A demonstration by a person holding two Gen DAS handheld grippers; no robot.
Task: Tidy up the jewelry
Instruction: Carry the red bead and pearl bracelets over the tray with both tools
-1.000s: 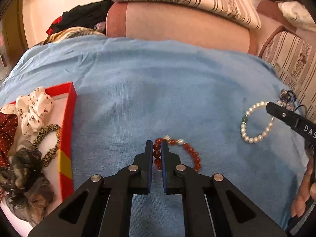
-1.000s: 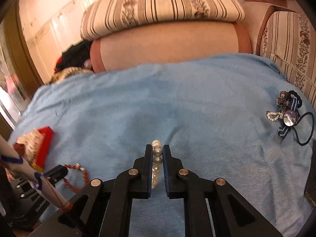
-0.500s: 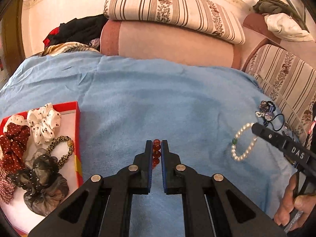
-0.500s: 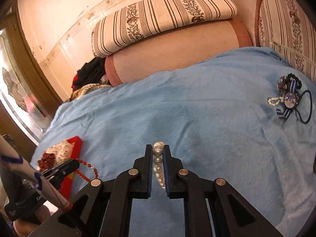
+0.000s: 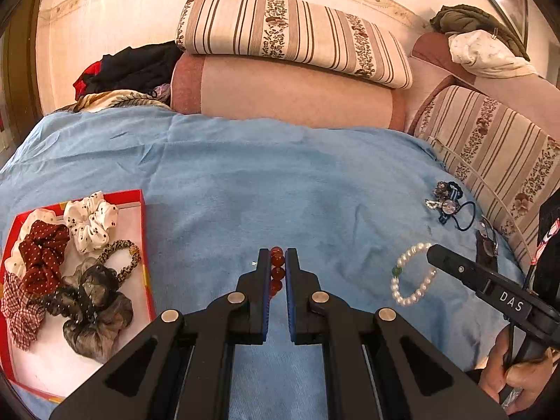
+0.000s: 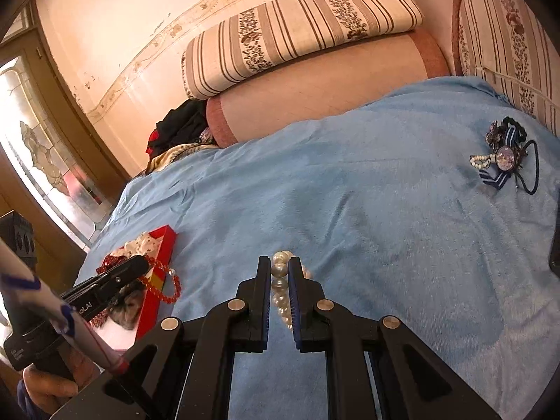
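My left gripper (image 5: 277, 258) is shut on a red bead bracelet (image 5: 277, 273) and holds it up above the blue blanket (image 5: 280, 182); the bracelet also shows hanging in the right wrist view (image 6: 164, 285). My right gripper (image 6: 280, 265) is shut on a white pearl bracelet (image 6: 280, 287), also lifted; it shows in the left wrist view (image 5: 411, 274) hanging from the right gripper's tip (image 5: 434, 250). A red tray (image 5: 147, 273) with several scrunchies (image 5: 87, 224) lies at the left, also in the right wrist view (image 6: 164, 245).
A small heap of hair ties and trinkets (image 5: 448, 204) lies on the blanket at the right, also in the right wrist view (image 6: 504, 155). Striped cushions (image 5: 290, 35) and a bolster (image 5: 297, 94) line the back. Clothes (image 5: 129, 66) are piled at the back left.
Both grippers have risen off the blanket with their bracelets held in them. The left view now takes in more of the tray and the cushions.
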